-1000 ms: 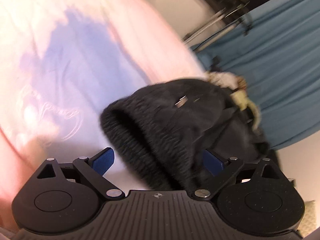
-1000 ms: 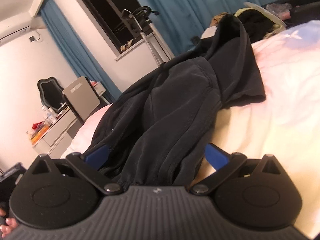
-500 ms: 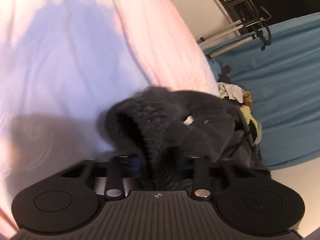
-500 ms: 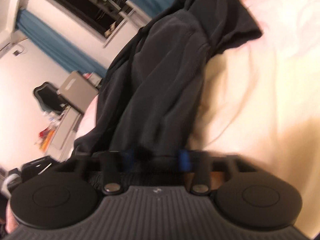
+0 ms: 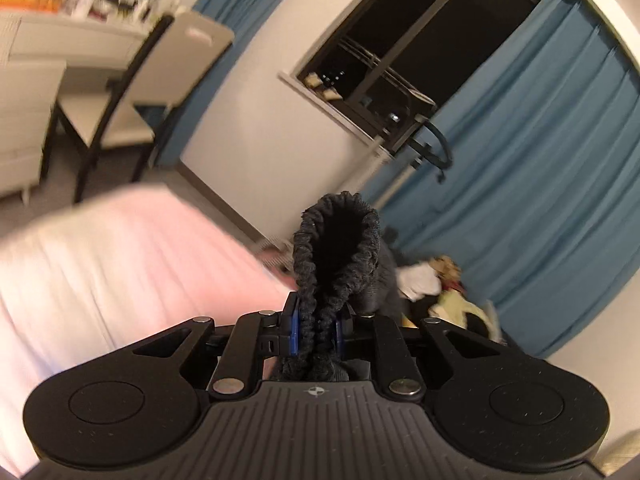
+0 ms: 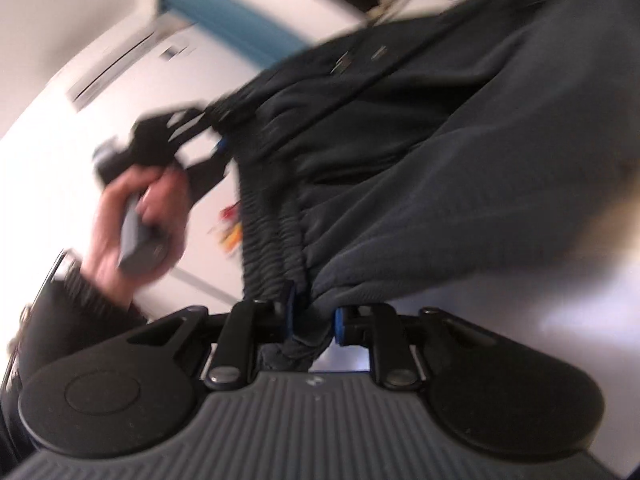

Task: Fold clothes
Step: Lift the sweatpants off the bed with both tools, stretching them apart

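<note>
A black garment with a ribbed elastic waistband (image 5: 336, 240) hangs lifted above the pink bed (image 5: 100, 280). My left gripper (image 5: 316, 320) pinches the bunched waistband, and its jaws are still closing on the fabric. In the right wrist view the same dark garment (image 6: 400, 160) stretches across the picture. My right gripper (image 6: 312, 316) holds another stretch of the waistband edge, its jaws also closing with cloth between the blue pads. A hand (image 6: 132, 216) carries the left gripper (image 6: 220, 140) at the far end of the waistband. The right wrist view is blurred.
A chair (image 5: 152, 80) and a white desk with drawers (image 5: 40, 40) stand beyond the bed. A dark window (image 5: 400, 52), blue curtains (image 5: 540, 200) and a metal rack (image 5: 424, 140) line the wall. A heap of other clothes (image 5: 440, 288) lies behind the held garment.
Both grippers went from wide open around the garment to shut on its waistband. Both then swung up and away, lifting the garment off the bed.
</note>
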`<state>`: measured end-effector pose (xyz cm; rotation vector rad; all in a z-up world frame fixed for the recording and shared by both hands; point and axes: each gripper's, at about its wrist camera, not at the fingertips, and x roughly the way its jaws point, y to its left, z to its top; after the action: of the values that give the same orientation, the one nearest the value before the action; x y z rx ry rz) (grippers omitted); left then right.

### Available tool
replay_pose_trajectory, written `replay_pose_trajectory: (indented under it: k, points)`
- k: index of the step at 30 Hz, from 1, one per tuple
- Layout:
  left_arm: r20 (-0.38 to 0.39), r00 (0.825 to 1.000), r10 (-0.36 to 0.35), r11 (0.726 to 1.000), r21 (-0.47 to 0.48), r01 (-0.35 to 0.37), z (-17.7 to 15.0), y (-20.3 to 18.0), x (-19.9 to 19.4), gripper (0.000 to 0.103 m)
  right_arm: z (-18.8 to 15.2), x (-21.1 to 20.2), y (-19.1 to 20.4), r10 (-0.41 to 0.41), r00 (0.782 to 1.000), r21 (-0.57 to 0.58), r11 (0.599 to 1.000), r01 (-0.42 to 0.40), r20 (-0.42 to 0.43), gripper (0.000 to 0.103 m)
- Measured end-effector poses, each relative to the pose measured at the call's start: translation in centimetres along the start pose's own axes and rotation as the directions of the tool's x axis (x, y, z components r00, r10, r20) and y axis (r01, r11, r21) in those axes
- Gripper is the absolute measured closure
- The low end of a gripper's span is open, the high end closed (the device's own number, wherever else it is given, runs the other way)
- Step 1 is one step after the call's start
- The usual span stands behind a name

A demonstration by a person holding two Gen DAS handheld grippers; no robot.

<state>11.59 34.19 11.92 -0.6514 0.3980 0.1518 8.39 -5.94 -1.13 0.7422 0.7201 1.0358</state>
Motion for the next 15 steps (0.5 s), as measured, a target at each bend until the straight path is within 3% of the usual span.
replay_pose_trajectory:
  k: [4,8,10,15]
  points:
    - [-0.016,0.996,0.084,0.994,0.077,-0.083,3.8,2.7,5.4,0.085,1.0,9.7,0.7,0.060,0.994,-0.004,0.998,-0.061,-0.094,0.086]
    - [-0.072,0.984,0.164,0.980,0.122,-0.154,3.7,7.5,12.1,0.084,-0.2,18.9,-2.0,0.048,0.982,0.036,0.998,-0.042,-0.183,0.086]
    - [-0.102,0.975,0.198,0.974,0.132,-0.184,3.0,9.9,15.5,0.084,-1.1,21.5,-3.8,0.017,0.977,0.048,0.999,-0.007,-0.213,0.086]
    - [-0.094,0.976,0.197,0.969,0.168,-0.179,1.0,12.7,18.9,0.080,-1.3,22.5,-6.6,0.079,0.980,0.123,0.991,-0.057,-0.183,0.085]
